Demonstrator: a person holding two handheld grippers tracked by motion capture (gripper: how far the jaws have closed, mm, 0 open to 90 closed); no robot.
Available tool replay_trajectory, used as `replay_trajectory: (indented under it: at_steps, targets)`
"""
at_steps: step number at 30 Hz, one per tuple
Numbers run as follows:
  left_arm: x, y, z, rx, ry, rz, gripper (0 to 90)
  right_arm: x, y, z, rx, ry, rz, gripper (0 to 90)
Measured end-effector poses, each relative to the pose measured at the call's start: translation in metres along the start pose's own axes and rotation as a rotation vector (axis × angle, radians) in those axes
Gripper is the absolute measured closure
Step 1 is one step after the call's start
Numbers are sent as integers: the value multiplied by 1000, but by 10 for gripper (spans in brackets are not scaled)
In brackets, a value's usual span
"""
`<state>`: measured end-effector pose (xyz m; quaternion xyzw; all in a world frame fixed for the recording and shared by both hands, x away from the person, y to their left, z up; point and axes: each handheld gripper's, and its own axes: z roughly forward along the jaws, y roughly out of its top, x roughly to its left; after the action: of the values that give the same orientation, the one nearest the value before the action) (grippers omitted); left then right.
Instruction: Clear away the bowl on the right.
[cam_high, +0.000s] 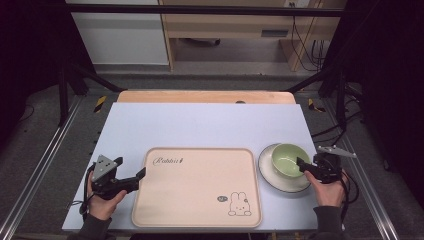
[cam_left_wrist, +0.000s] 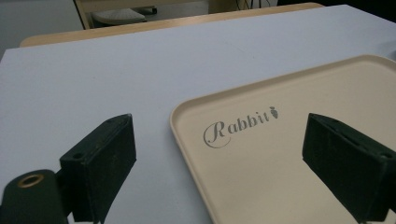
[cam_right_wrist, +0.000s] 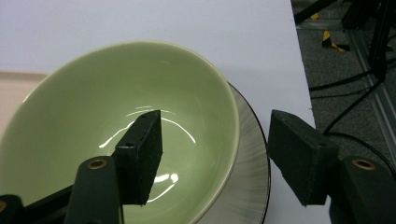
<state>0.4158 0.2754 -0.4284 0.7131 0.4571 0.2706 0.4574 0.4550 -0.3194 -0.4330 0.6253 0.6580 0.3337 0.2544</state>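
Right gripper view: right gripper (cam_right_wrist: 215, 154) straddles rim of green bowl (cam_right_wrist: 84, 116), one jaw inside, other outside, not yet clamped. Bowl sits on white plate (cam_right_wrist: 254, 154), at 3 o'clock of the tray (cam_high: 197, 186), near surface (cam_high: 200, 125) edge. Risk: thin slick rim grip could slip or tip bowl, dragging plate w/ it. Left gripper (cam_left_wrist: 219, 172) released, jaws wide at tray's 9 o'clock edge.

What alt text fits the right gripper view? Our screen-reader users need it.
The right gripper straddles the near rim of an empty green bowl, one jaw inside, one outside, not yet pressing. The bowl sits on a white plate on a pale table.
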Motion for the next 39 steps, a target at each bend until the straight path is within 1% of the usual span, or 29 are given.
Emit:
replay_trajectory:
  at_steps: [2,3,4,5,7,10,12,13,16,18,19,21,22,23,25,26,28,31,32,35,36,38,39]
  targets:
    - [0,0,0,2,0,1,95,-1,1,3,18,1,-5,386]
    - [0,0,0,2,0,1,95,-1,1,3,18,1,-5,386]
    - [0,0,0,3,0,3,95,-1,1,5,32,-2,-4,400]
    - [0,0,0,3,0,3,96,-1,1,5,32,-2,-4,400]
    - [0,0,0,3,-1,3,96,-2,1,9,51,-10,-13,425]
    - [0,0,1,4,-2,4,97,-3,1,11,59,-9,-8,456]
    - [0,0,1,4,-2,5,97,-3,2,12,74,-9,0,480]
    - [0,0,1,4,-2,5,98,-3,2,12,74,-9,0,480]
    - [0,-1,1,4,0,3,98,-5,2,14,104,10,18,544]
    - [-1,-1,1,6,-1,6,98,-3,3,15,114,4,31,555]
    - [-1,-1,1,5,-1,6,98,-4,3,15,113,9,21,561]
    - [-1,-1,1,5,-2,7,99,-4,3,16,117,10,20,564]
    - [-1,-1,2,6,-2,7,99,-5,3,18,127,5,12,584]
    - [-1,-1,2,7,-2,6,99,-5,3,18,133,6,24,595]
    - [0,-1,2,8,-2,6,100,-6,3,19,140,4,20,612]
    - [0,-1,2,8,-2,6,100,-6,4,19,147,10,31,622]
    - [-1,-1,2,8,-2,6,100,-6,4,20,160,8,40,644]
    - [-1,-1,2,8,-4,7,100,-6,4,21,170,16,49,665]
    - [-1,-1,2,9,-4,7,100,-6,5,22,180,21,55,678]
    - [-1,-1,2,8,-4,7,101,-7,5,23,184,24,59,687]
    - [-1,-1,2,7,-4,6,101,-7,5,23,194,27,59,697]
    - [-1,-1,2,7,-5,7,102,-8,5,24,195,22,55,705]
    - [-1,-1,2,10,-4,11,102,-7,5,25,201,27,61,718]
